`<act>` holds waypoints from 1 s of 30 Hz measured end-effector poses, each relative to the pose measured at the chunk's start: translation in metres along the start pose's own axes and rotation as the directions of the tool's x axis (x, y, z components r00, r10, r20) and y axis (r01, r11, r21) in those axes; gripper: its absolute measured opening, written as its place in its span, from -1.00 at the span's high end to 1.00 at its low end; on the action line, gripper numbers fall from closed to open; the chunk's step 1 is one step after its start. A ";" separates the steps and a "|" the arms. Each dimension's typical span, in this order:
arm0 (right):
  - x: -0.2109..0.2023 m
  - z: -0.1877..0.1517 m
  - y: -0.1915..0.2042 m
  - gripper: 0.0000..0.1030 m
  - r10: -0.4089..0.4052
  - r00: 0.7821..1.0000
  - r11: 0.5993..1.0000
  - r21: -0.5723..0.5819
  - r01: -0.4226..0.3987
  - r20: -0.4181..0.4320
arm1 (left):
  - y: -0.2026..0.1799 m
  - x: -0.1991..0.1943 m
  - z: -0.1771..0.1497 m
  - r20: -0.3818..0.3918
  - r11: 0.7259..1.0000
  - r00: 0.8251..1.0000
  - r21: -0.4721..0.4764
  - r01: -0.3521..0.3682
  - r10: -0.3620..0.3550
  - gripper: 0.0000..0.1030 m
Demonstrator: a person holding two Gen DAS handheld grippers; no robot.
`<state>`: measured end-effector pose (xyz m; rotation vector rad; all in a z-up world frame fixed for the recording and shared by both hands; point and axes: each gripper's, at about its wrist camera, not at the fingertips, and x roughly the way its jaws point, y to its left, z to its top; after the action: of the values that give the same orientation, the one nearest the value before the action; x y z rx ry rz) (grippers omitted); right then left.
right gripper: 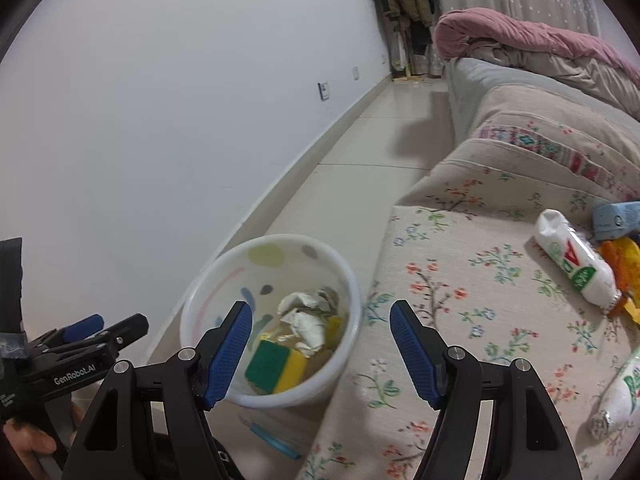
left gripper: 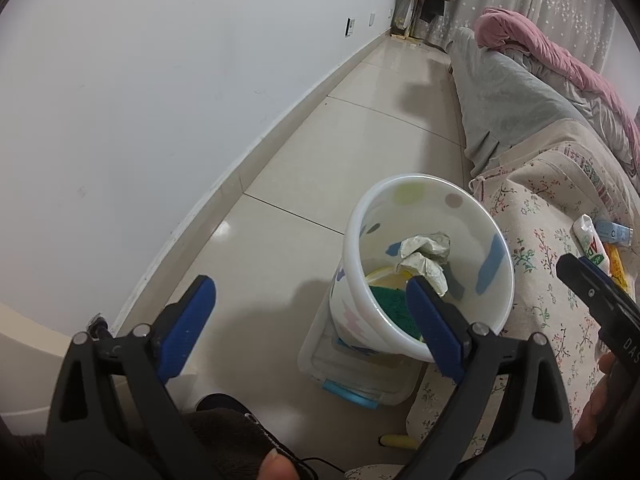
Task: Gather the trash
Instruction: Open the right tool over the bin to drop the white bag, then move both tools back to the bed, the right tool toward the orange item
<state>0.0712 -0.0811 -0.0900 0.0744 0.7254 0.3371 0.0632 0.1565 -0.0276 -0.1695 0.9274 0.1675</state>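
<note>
Step in hand, by my read: a drop into the bin looks just done, w/ both tools empty over it, and the next pickup not yet begun. The right gripper [right gripper: 320, 354] has its blue pads spread apart w/ nothing between them, hanging over the near rim of the white translucent plastic bin w/ pastel blotches [right gripper: 224, 280]; the left gripper [left gripper: 310, 326] is spread wider, also empty, pointing down at the floor beside the same bin [left gripper: 505, 248]. The bin stands on a clear plastic box w/ a light-blue latch [left gripper: 352, 394] on the pale tiled floor [left gripper: 340, 140], right against the edge of the floral-cover sofa [right gripper: 460, 280]. Inside: a green-and-yellow scrub sponge [right gripper: 276, 366] lying flat at the bottom, and approx 2 crumpled off-white paper wads [right gripper: 306, 318] just behind it, touching. Bin is nowhere near full. Still on the sofa seat, well to the right: a squashed white tube-like pack w/ green and red print [right gripper: 576, 258], an orange-yellow crinkled wrapper [right gripper: 622, 260] touching its far side, a light-blue small box [right gripper: 616, 220] behind those, and another white-green squeezed tube [right gripper: 624, 392] nearer the camera. Next move prob calls for swinging the right gripper rightward over the seat, lowering pads astride 1 tube across its narrow width, closing, then carrying back. The wrapper looks thin and slippery, so it needs a pinch low on the fabric.
</note>
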 end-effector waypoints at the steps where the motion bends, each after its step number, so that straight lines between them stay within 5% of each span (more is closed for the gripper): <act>1: -0.002 0.000 0.000 -0.43 -0.008 1.000 1.000 0.001 0.008 -0.001 | -0.001 -0.001 0.000 0.000 1.000 1.000 0.002 0.003 -0.003 -0.86; 14: -0.039 -0.008 -0.042 -0.51 -0.138 0.990 0.988 0.075 0.137 0.012 | -0.036 0.002 -0.001 -0.017 0.996 0.998 0.066 0.056 -0.055 -0.86; 30: -0.087 -0.023 -0.150 -0.52 -0.373 0.928 0.902 0.243 0.356 0.024 | -0.082 0.004 -0.006 -0.038 0.985 0.994 0.136 0.104 -0.100 -0.87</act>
<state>0.0374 -0.2522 -0.0791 0.1713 0.6909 -0.1128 0.0784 0.0757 -0.0280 -0.0912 0.9558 0.0054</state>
